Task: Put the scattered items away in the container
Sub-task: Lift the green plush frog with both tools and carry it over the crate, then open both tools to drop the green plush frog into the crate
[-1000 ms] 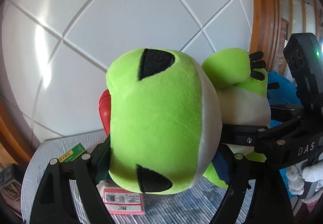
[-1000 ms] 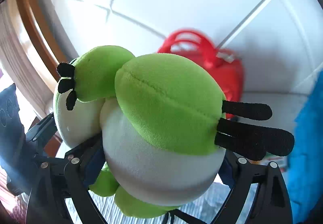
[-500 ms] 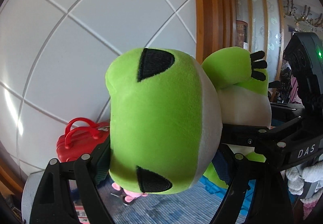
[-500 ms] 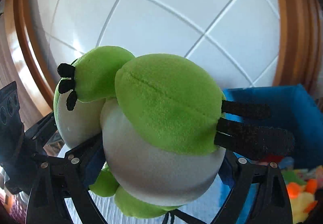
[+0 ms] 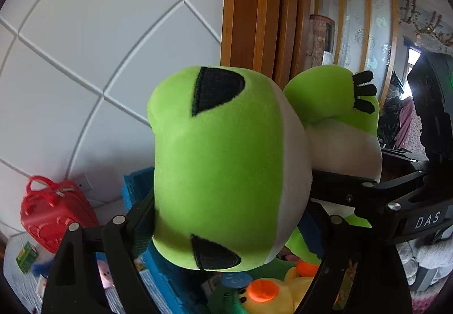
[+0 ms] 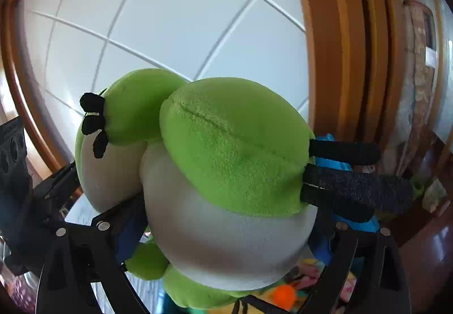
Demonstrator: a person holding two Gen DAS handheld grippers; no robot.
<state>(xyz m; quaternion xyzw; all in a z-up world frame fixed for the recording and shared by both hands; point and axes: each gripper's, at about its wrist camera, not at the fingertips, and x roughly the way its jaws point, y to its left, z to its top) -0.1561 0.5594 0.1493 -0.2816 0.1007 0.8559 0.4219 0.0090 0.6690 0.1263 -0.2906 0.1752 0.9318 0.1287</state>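
A green and white frog plush (image 5: 220, 166) hangs in the air, held from both sides. My left gripper (image 5: 226, 223) is shut on its head, black eye patches facing the camera. My right gripper (image 6: 226, 234) has the plush's white belly (image 6: 226, 243) between its pads; its jaws are opening, though the pads still touch the plush. The blue container (image 5: 136, 186) sits just below and behind the plush, its far rim (image 6: 356, 223) showing past the black toes. Inside lie a yellow duck (image 5: 271, 297) and other toys, mostly hidden.
A red toy bag (image 5: 53, 217) stands left of the container on the striped cloth, with a small green box (image 5: 27, 256) and a pink toy (image 5: 103, 275) near it. A white panelled wall and a wooden frame (image 5: 254, 16) rise behind.
Both grippers carried the plush to the right and upward. The red bag slid off to the left, and the blue container with its toys came in beneath the plush.
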